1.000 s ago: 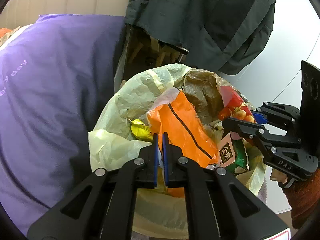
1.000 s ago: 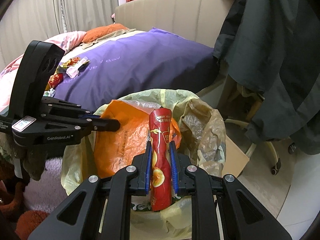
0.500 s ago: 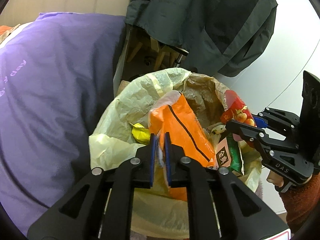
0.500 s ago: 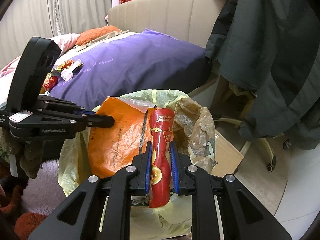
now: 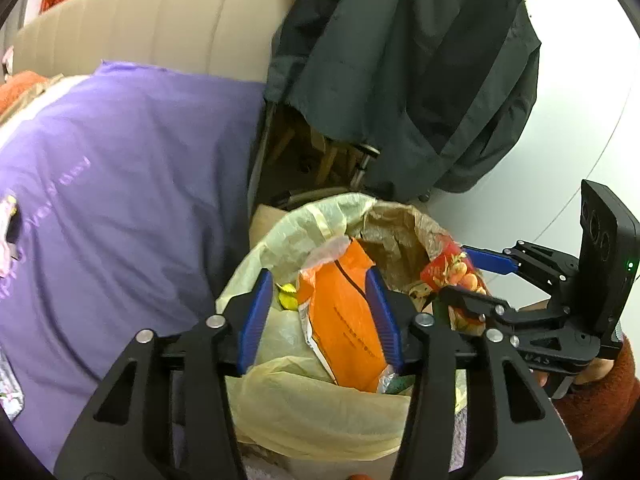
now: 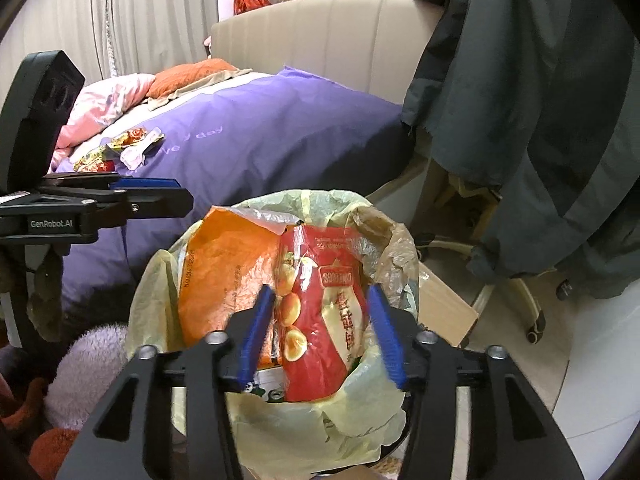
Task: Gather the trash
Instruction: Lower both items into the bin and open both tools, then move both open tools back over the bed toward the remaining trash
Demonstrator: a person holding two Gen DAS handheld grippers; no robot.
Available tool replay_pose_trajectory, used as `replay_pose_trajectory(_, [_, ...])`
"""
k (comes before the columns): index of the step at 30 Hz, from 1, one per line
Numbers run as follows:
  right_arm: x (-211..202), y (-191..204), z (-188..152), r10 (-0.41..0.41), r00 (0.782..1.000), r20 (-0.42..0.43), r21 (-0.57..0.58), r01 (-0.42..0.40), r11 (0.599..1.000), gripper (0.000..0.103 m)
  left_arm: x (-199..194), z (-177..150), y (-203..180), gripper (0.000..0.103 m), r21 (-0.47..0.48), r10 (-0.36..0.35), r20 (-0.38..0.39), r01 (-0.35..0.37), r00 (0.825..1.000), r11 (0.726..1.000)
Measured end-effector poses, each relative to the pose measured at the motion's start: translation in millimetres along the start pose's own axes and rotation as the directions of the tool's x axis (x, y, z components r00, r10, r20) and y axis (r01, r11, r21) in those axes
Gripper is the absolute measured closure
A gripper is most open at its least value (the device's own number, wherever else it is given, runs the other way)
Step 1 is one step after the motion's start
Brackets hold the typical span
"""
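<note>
Bedroom: bed with purple duvet (image 6: 256, 148), beige headboard (image 6: 320, 28), dark jacket (image 6: 540, 120) hanging right. Wrappers (image 6: 120, 148) lie on duvet. Lined trash bin (image 6: 280, 432) beside bed holds orange bag (image 5: 344, 320) and red snack bag (image 6: 324, 312). Left gripper (image 5: 320, 320) and right gripper (image 6: 320, 332) fingers spread wide, holding nothing.

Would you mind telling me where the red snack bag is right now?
In the right wrist view the red snack bag stands in the lined trash bin, between the open right gripper fingers, with the orange bag on its left.
</note>
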State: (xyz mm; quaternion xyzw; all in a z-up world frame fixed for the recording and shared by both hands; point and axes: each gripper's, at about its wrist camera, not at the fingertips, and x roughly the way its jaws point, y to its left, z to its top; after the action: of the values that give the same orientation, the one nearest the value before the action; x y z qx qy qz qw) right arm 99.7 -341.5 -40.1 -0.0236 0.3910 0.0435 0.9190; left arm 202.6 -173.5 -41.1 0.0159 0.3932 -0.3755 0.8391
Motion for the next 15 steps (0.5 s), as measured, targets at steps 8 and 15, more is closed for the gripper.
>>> replay_pose_trajectory(8, [-18,9,12,-0.022,0.999,0.037,0.004,0.022,1.0,0.045,-35,3,-4,0.052,0.05,0.054,0.075,-0.058,0.996,0.997])
replay_pose_trajectory(15, [-31,37,28,-0.037,0.998,0.057,-0.046,0.04,0.998,0.045,-77,-4,21,0.052,0.015,0.085,0.134,-0.088,0.987,0.996])
